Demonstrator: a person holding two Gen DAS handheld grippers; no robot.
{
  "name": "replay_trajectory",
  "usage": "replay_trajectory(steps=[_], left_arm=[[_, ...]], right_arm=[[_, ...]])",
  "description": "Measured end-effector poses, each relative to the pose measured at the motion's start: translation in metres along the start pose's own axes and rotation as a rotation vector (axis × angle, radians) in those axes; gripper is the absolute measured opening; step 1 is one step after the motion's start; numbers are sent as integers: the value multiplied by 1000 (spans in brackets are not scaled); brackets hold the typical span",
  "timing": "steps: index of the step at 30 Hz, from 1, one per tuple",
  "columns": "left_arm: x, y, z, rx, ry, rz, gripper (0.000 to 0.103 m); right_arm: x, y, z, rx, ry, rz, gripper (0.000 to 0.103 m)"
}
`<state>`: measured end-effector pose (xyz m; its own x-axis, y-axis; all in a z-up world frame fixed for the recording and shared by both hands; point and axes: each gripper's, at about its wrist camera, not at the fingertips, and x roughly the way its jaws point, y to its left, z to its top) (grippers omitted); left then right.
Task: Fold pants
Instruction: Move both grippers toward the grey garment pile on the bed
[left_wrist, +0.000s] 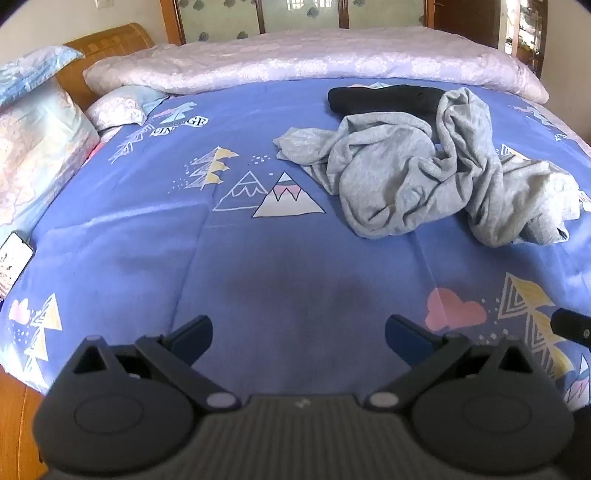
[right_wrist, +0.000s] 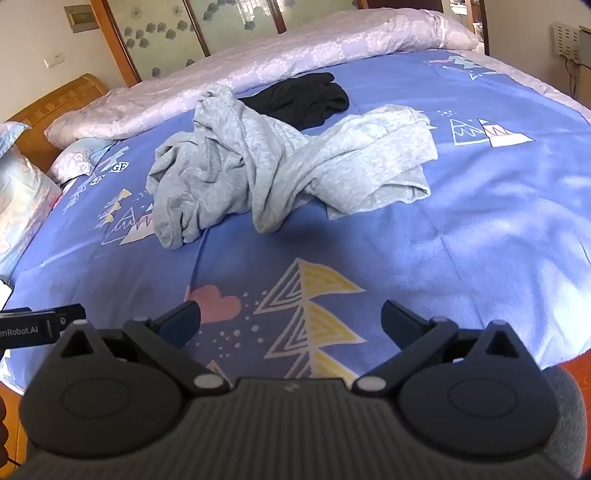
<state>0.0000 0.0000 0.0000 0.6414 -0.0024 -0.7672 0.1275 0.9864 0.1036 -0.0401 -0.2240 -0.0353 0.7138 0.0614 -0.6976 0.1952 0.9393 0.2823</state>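
Observation:
Grey pants lie crumpled in a twisted heap on the blue patterned bedsheet, ahead and to the right in the left wrist view. In the right wrist view the pants lie ahead, centre-left. My left gripper is open and empty, hovering over bare sheet well short of the pants. My right gripper is open and empty over the sheet, also short of the pants.
A black garment lies behind the grey pants, also seen in the right wrist view. A lilac quilt runs along the far side. Pillows and a wooden headboard stand at left. A phone lies at the left edge.

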Motion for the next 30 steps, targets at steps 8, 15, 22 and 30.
replay_trajectory(steps=[8, 15, 22, 30], left_arm=[[13, 9, -6, -43, 32, -65, 103], [-5, -1, -11, -83, -12, -195, 103], [-37, -15, -15, -52, -199, -182, 103], [-36, -13, -12, -44, -217, -175, 103]], right_arm=[[5, -6, -1, 16, 7, 2, 103], [-9, -13, 19, 59, -13, -3, 103], [-41, -4, 38, 28, -53, 37, 103], [-23, -5, 27, 118, 1, 53, 103]])
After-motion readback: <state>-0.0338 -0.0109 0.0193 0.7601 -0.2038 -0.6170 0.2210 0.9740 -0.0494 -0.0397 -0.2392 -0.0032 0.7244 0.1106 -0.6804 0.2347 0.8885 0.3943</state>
